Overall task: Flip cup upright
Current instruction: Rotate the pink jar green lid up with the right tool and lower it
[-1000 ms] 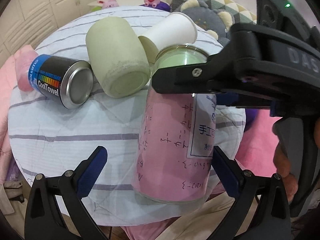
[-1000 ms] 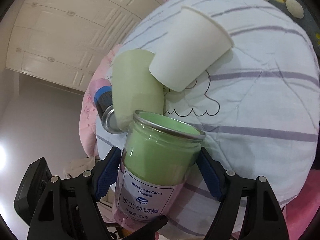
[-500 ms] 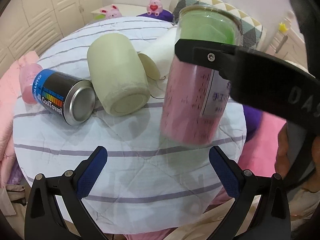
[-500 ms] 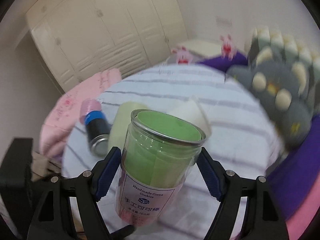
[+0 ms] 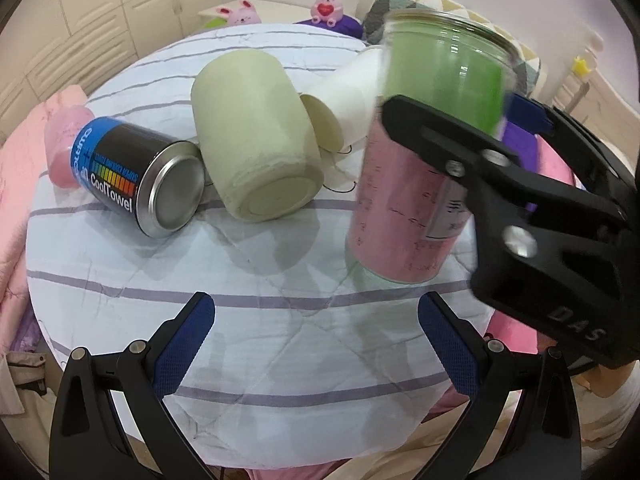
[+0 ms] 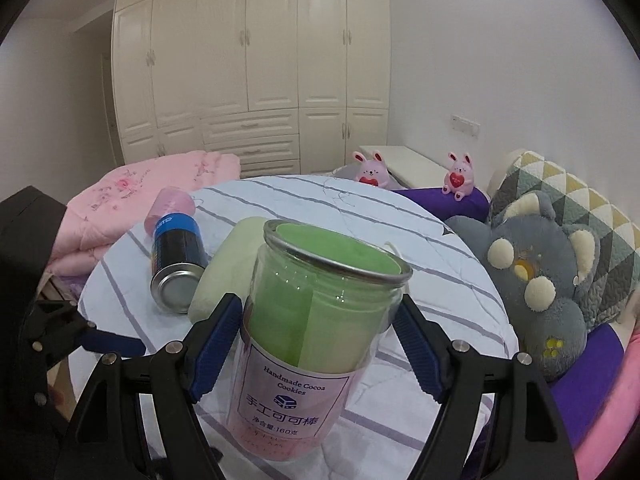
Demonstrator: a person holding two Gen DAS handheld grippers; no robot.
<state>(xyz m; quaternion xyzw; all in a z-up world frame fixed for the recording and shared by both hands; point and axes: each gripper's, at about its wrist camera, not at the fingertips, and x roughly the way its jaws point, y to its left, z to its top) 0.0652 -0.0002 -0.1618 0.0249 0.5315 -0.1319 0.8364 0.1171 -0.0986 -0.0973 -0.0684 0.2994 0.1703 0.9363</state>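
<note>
Striped round table [image 5: 280, 320] seen in bedroom. Clear jar [image 6: 316, 320] stood upright near table's right edge, clamped between right gripper [image 6: 320, 332] pads. Left gripper [image 5: 316, 344] held wide, nothing gripped. Can [image 5: 136, 176], pale cup [image 5: 256, 136], paper cup [image 5: 348, 96] laid sideways behind.

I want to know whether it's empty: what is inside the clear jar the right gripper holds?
The clear jar shows green paper lining above and pink below. The paper and label hide the core; any contents cannot be seen.

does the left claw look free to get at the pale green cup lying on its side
Probably yes: the left claw is open and empty, with bare cloth between it and the pale green cup. The right claw holds the jar off to the side.
</note>
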